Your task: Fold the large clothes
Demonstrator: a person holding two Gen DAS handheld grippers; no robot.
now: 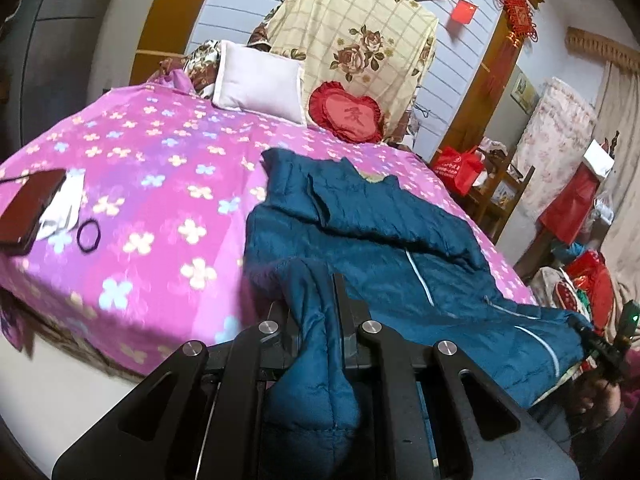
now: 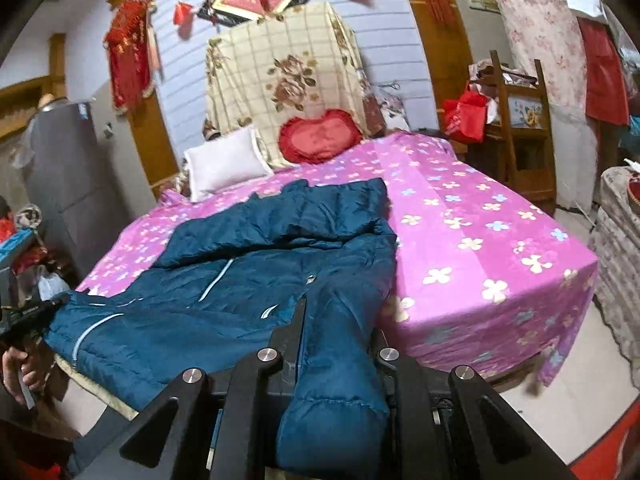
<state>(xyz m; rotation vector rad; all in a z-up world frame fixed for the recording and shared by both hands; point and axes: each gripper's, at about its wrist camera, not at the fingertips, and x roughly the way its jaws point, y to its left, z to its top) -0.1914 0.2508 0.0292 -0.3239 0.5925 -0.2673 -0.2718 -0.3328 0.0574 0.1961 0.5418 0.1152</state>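
Observation:
A large teal quilted jacket (image 1: 384, 236) with pale zip lines lies spread on the bed's pink flowered cover (image 1: 152, 184). My left gripper (image 1: 320, 300) is shut on a fold of the jacket's hem or sleeve at the bed's near edge, and the cloth hangs down between its fingers. My right gripper (image 2: 336, 320) is shut on another part of the jacket (image 2: 256, 264) at the near edge. In the left wrist view the right gripper (image 1: 600, 344) holds the jacket's far corner. In the right wrist view the left gripper (image 2: 28, 316) shows at the left.
A white pillow (image 1: 260, 80) and a red heart cushion (image 1: 346, 114) lie at the headboard. A dark phone (image 1: 28, 208), white cloth and a black hair band (image 1: 88, 236) lie on the bed's left side. Wooden shelves (image 2: 520, 128) and red bags stand beside the bed.

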